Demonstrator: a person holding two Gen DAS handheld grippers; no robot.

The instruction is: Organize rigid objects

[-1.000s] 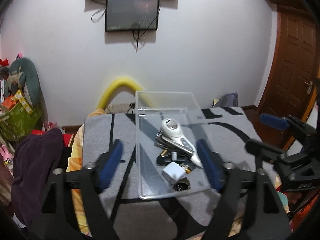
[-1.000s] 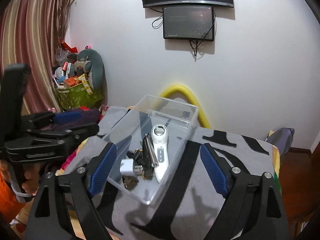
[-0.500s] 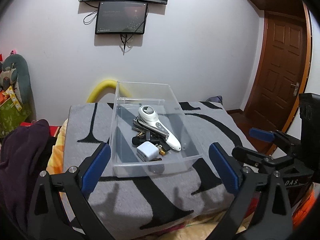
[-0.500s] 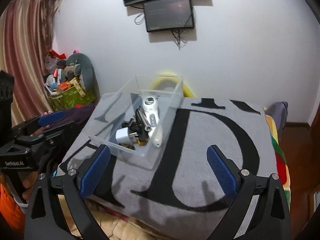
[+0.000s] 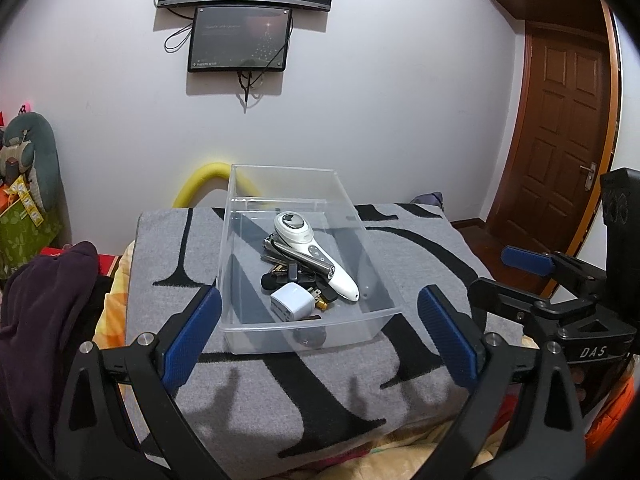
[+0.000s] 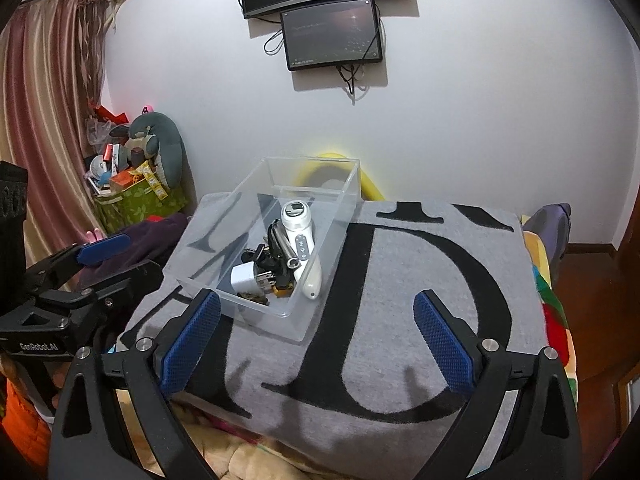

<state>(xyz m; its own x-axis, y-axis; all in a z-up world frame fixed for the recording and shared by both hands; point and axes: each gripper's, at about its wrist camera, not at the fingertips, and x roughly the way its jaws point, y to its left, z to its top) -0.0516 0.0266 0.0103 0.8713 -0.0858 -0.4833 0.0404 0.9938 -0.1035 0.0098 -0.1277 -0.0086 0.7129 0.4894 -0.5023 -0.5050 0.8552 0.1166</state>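
A grey blanket point(image 5: 320, 392) with broad black lettering covers the surface before a white wall. On it sits a clear plastic bin point(image 5: 236, 320), holding a white handheld device point(image 5: 308, 248), a white plug adapter point(image 5: 292, 301), and a heap of dark keys and small metal pieces point(image 5: 286, 272). The left tool point(image 5: 318, 330) spreads wide just short of the bin's near wall, gripping nothing. The right tool point(image 6: 316, 338) is equally wide and empty, to the bin's right.
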